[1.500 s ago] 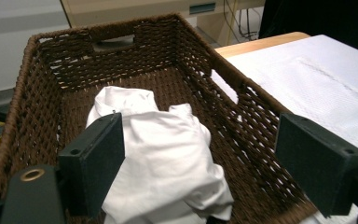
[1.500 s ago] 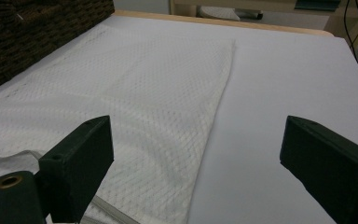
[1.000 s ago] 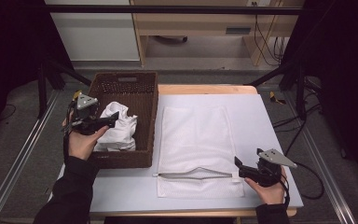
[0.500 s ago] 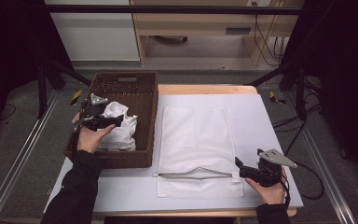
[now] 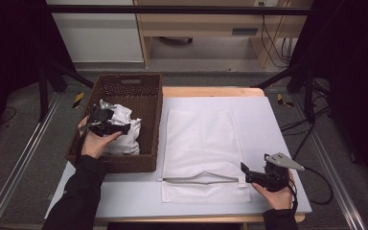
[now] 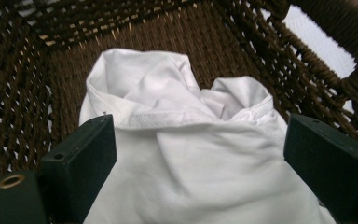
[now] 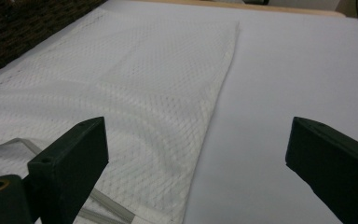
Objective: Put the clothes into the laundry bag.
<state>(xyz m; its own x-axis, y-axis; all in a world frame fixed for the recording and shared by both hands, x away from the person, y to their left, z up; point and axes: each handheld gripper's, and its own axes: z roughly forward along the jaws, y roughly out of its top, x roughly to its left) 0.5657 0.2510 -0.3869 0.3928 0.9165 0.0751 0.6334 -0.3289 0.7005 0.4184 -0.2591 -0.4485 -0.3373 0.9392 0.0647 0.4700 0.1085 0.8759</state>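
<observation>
A crumpled white cloth (image 5: 124,140) (image 6: 168,93) lies in a dark wicker basket (image 5: 129,79) at the table's left. My left gripper (image 5: 125,128) (image 6: 200,154) hangs low over it, open. Its jaws have just been opening, and the cloth bulges between them without being pressed. A white mesh laundry bag (image 5: 201,134) (image 7: 121,84) lies flat mid-table, its zipper (image 5: 201,179) parted along the near edge. My right gripper (image 5: 244,171) (image 7: 196,158) rests open at the bag's near right corner, with nothing gripped.
The basket's woven walls (image 6: 23,93) close in around the left gripper. The pale table surface (image 5: 263,124) (image 7: 284,70) stretches right of the bag. A cable (image 5: 316,177) trails from the right gripper toward the table's right edge.
The left hand has sunk into the basket toward the cloth and shifted slightly right. The right hand has stayed where it was.
</observation>
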